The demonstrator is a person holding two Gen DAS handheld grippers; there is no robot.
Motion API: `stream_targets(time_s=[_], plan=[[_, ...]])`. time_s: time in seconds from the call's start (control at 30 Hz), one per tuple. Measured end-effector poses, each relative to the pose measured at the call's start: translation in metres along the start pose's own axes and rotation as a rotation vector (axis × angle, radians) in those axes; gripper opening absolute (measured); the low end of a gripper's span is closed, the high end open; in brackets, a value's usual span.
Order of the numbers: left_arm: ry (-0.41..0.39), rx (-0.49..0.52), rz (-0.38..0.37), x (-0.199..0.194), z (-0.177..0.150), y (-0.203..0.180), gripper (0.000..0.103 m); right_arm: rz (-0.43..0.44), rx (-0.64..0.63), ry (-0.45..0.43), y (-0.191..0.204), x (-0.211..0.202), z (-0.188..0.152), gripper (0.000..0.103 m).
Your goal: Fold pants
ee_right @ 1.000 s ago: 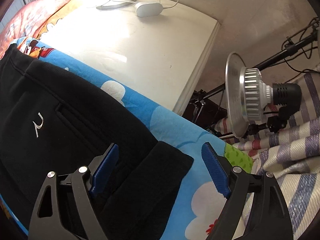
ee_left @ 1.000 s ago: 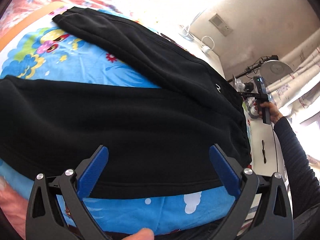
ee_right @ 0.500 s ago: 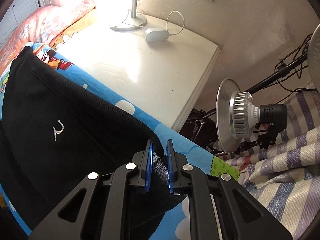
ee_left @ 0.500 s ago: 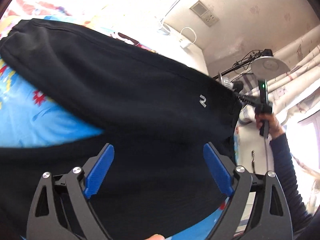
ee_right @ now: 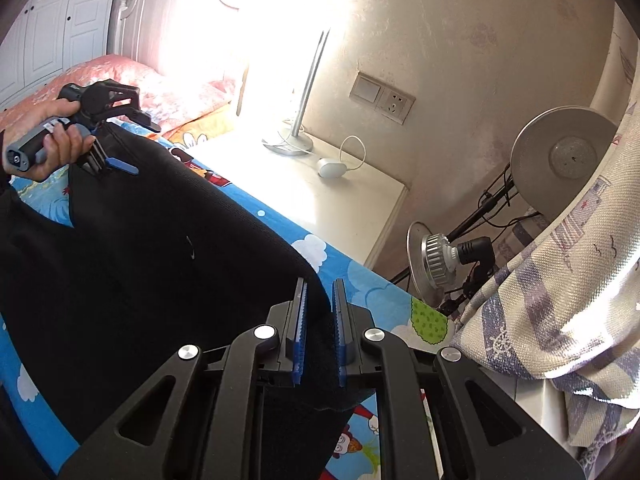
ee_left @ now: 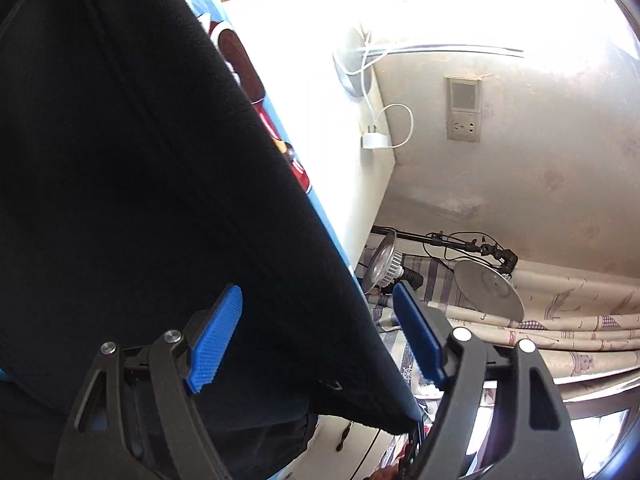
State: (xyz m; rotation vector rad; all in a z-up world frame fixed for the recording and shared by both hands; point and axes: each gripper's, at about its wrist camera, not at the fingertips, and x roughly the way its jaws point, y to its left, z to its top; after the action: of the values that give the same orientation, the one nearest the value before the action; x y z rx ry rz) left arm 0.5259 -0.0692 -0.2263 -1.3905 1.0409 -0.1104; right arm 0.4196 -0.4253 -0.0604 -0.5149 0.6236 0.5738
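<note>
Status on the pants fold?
Done: right gripper is shut on a corner of the black pants, lifted off the blue sheet. In hand: left gripper straddles the far edge, jaws just been closing, pads not yet pressing. Left: grip it and make the fold; none visible yet.

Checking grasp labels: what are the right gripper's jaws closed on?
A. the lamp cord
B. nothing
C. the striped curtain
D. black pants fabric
D: in the right wrist view, the right gripper has its jaws clamped on a fold of the black pants, above the blue sheet.
</note>
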Motion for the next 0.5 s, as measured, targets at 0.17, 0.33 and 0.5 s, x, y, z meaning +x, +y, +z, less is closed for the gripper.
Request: stream_targets(time_s=[0.17,0.33,0.5], plan=[[0.053,-0.044,0.019,0.001,-0.007,0.012,0.063,0.035,-0.068,-0.043,0.031,-0.034,-0.033,0.009],[0.057,0.028,0.039,-0.018,-0.026,0.018,0.042,0.089,-0.099,-0.043,0.051,-0.055,-0.07,0.005],[-0.008,0.126,0.108,-0.052,-0.064,0.03,0.006,0.096,0.069,-0.018,0.026,-0.063,-0.104,0.0]])
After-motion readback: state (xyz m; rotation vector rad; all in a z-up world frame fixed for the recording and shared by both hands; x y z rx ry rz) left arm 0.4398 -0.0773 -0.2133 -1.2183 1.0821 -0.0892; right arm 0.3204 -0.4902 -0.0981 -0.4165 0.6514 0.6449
